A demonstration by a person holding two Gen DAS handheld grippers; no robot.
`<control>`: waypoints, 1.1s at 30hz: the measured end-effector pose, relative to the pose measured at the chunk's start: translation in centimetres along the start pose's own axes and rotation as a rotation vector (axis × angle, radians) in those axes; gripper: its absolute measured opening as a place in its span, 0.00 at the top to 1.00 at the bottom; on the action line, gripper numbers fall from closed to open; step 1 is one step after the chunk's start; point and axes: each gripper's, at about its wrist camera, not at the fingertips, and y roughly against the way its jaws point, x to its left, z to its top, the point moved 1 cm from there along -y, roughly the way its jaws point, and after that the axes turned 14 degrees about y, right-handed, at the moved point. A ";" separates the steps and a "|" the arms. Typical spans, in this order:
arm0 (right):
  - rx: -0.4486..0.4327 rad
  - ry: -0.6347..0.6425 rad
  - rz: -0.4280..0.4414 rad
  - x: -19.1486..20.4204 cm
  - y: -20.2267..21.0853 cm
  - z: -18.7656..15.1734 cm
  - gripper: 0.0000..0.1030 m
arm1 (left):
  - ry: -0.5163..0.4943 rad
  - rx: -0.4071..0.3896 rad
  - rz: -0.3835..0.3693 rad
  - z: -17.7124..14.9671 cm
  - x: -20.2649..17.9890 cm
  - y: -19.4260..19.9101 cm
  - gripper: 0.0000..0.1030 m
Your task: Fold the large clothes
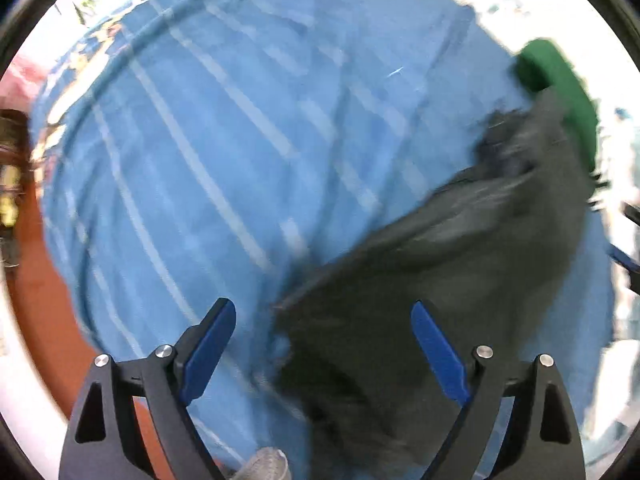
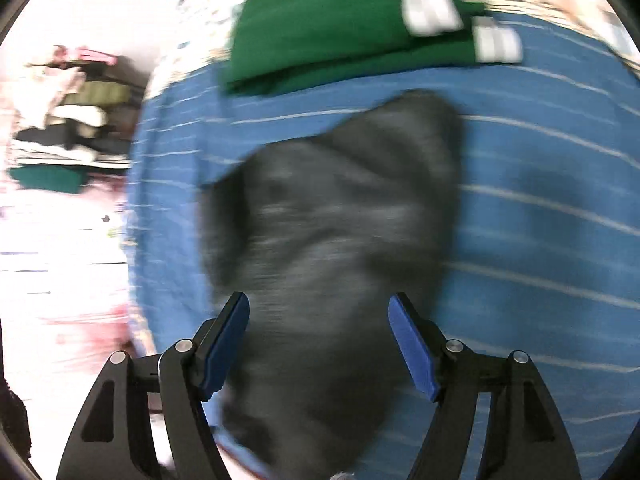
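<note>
Blue bedding with thin white stripes [image 1: 224,168] fills both views. On it lies a crumpled dark grey garment [image 2: 336,240], lower right in the left view, with folded green clothing [image 2: 332,28] beyond. Left gripper [image 1: 323,344] and right gripper [image 2: 319,340] both stand wide, gripping nothing.

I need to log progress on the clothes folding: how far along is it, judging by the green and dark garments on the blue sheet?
Done: a green garment lies folded on the blue striped sheet. In hand: nothing is gripped; the left tool and right tool both stand open over the dark grey garment, which lies rumpled. Left: finishing that dark garment; blur hides how folded it is.
</note>
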 end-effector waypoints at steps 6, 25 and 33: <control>-0.009 -0.088 0.109 -8.8 -4.2 1.2 0.28 | 0.040 0.020 0.115 -0.8 1.1 -4.4 0.09; -0.375 -0.515 0.267 -17.2 2.3 -7.9 0.85 | -0.109 -0.061 0.119 2.5 -4.1 -1.5 0.08; -0.146 -0.737 -0.008 -22.5 7.5 -26.4 0.69 | -0.283 -0.111 0.094 -0.4 -9.5 1.4 0.08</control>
